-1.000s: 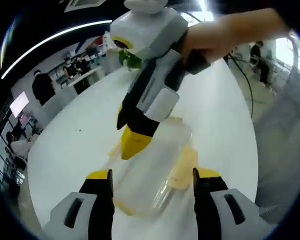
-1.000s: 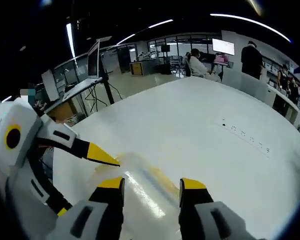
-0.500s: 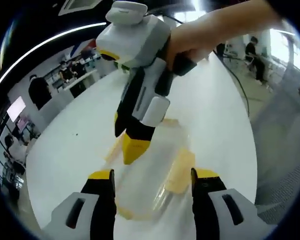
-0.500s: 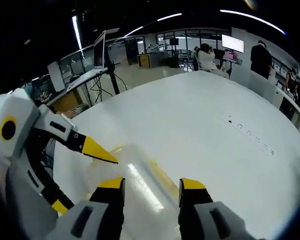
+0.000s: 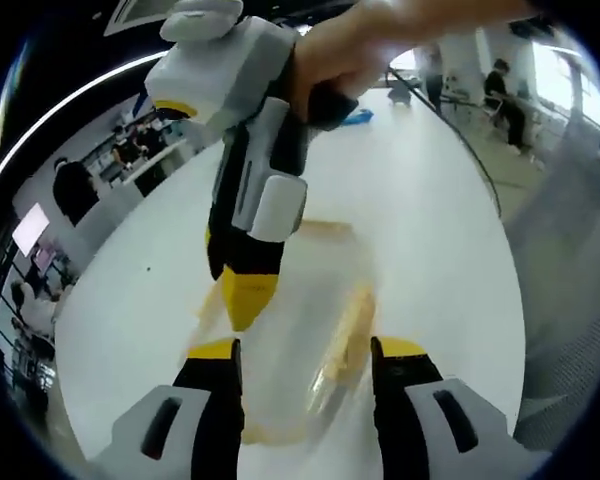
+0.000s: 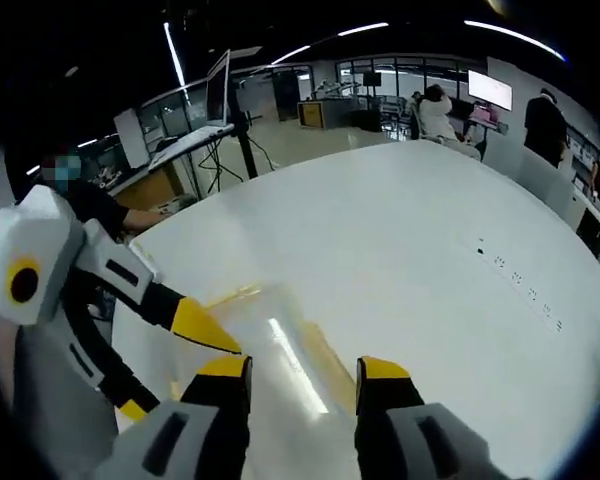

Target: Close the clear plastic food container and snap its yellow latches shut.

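The clear plastic container (image 5: 302, 310) lies on the white table (image 5: 430, 200), blurred, its lid down over the body. A yellow latch (image 5: 350, 328) runs along its right side, and another yellow latch (image 5: 211, 300) shows at its left. My left gripper (image 5: 302, 362) is open, its jaws astride the container's near end. My right gripper (image 5: 242, 290) comes down from above in a hand, its yellow tip on the lid. In the right gripper view, my right gripper (image 6: 300, 372) is open over the container (image 6: 280, 345). The left gripper's yellow fingertip (image 6: 205, 328) is at its left edge.
The round white table (image 6: 430, 230) spreads wide around the container. A row of small dark marks (image 6: 520, 290) lies on it to the right. People, desks and screens stand in the room beyond. A grey sleeve (image 5: 570, 260) fills the right of the left gripper view.
The right gripper has moved left and lower across the lid. The yellow latch on the right now looks narrower, closer against the container's side. Both views have shifted a little.
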The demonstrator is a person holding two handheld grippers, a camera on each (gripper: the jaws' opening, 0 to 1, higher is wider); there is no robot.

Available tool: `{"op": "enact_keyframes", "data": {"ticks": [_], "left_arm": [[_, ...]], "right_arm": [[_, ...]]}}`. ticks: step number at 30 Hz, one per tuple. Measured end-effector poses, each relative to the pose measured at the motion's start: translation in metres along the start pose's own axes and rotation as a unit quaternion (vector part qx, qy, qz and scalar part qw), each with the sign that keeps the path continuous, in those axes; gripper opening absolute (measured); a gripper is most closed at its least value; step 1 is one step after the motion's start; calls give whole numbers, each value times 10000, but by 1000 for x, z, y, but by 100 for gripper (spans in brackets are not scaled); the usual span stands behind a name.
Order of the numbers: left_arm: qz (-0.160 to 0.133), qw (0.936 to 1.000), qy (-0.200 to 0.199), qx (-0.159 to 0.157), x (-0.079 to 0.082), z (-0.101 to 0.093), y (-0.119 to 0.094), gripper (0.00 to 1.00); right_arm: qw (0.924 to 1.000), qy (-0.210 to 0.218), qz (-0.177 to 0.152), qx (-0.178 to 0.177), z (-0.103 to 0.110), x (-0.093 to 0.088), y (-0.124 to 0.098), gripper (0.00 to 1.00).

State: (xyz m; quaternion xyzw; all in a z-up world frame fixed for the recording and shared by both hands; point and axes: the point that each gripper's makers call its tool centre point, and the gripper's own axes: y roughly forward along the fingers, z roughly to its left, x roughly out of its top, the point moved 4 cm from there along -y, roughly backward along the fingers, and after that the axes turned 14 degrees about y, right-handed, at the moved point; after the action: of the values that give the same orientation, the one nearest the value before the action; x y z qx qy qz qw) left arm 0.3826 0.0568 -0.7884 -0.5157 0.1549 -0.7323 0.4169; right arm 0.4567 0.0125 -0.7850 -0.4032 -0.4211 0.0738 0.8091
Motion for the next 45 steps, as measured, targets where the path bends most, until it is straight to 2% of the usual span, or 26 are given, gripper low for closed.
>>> {"op": "enact_keyframes", "data": {"ticks": [3, 7, 12, 17, 23, 30, 31, 32, 33, 34, 36, 39, 42, 43, 44, 45], "left_arm": [[-38, 10000, 29, -48, 0, 1, 1, 46], [-70, 9999, 113, -98, -1, 2, 2, 44], [-67, 9998, -41, -198, 0, 4, 2, 43], [42, 9995, -46, -317, 2, 5, 3, 42], [7, 9987, -132, -499, 1, 8, 2, 40], [-17, 9987, -153, -484, 1, 7, 3, 39], [-14, 9990, -138, -427, 2, 8, 3, 39], [-112, 9987, -134, -486, 5, 3, 3, 39], [-189, 9990, -106, -381, 7, 1, 3, 39], [-281, 9989, -173, -329, 8, 0, 4, 39], [-361, 9988, -286, -167, 7, 0, 5, 39], [-207, 9997, 55, 69, 8, -4, 6, 39], [-143, 9988, 334, 314, 8, -9, 8, 38], [-174, 9977, 544, 364, 10, -9, 12, 38], [-131, 9992, 141, 362, 8, -11, 12, 38], [-112, 9991, 270, 318, 8, -8, 14, 38]], "right_arm": [[9992, -319, 171, 173, 1, 1, 1, 39], [9979, -310, 448, 340, -1, 2, 3, 37], [9946, -313, 837, 521, -3, 4, 6, 37], [9860, -339, 1456, 739, -5, 5, 7, 35], [9794, -182, 1830, 834, -6, 8, 11, 35], [9654, -128, 2415, 971, -6, 9, 14, 34], [9575, -269, 2618, 1181, -4, 5, 14, 34], [9531, -150, 2775, 1194, -1, 2, 11, 34], [9505, -188, 2846, 1232, -2, 2, 10, 34], [9490, -298, 2883, 1242, -3, 1, 10, 34], [9509, -338, 2833, 1200, -3, 3, 11, 34], [9537, -337, 2740, 1193, -4, 2, 7, 35], [9548, -342, 2715, 1158, -4, 1, 8, 35], [9546, -324, 2729, 1146, -5, 0, 8, 35], [9550, -331, 2715, 1144, -5, 1, 9, 35], [9550, -340, 2716, 1139, -6, 1, 8, 35]]}}
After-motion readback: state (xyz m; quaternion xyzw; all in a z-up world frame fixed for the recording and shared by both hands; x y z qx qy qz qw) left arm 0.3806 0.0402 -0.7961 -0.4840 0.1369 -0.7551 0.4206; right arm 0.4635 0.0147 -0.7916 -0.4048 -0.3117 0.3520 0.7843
